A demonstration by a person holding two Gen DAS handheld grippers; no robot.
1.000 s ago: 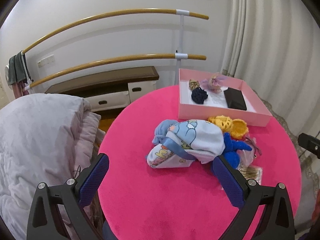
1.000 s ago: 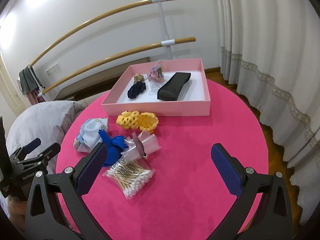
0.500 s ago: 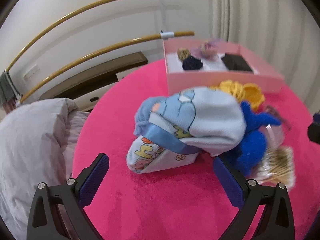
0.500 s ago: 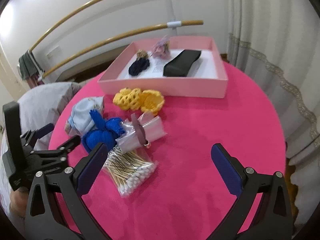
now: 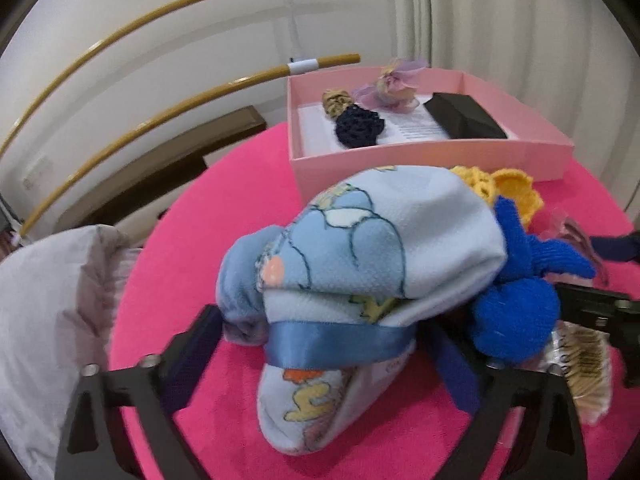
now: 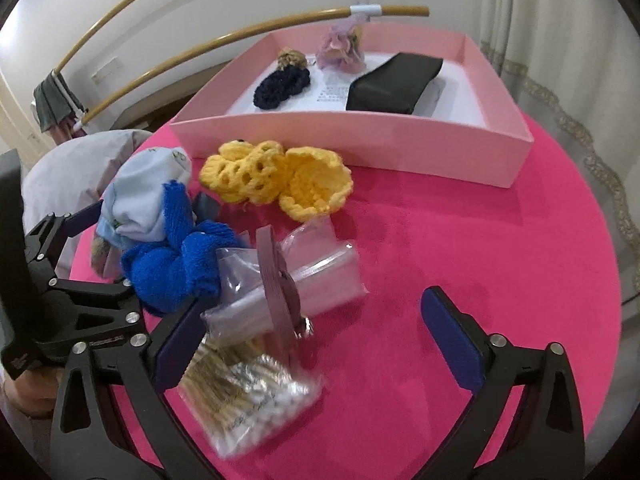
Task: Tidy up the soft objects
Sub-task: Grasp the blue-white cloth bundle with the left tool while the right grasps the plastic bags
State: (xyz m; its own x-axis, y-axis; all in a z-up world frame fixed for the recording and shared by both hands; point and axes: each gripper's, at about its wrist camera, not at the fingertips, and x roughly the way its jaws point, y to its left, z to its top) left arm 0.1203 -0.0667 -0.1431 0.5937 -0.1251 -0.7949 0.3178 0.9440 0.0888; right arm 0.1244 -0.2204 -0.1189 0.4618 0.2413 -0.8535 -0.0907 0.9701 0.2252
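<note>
Left tool [image 5: 320,344] spread wide around light-blue cloth bundle [image 5: 360,256]; right tool [image 6: 316,340] spread; no legible writing.

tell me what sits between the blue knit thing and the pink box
The yellow crochet pieces lie on the pink tablecloth between the blue knit item and the pink box, touching neither. The right wrist view shows it best.

One pink box [image 6: 352,152], two plastic bags [image 6: 296,280].
</note>
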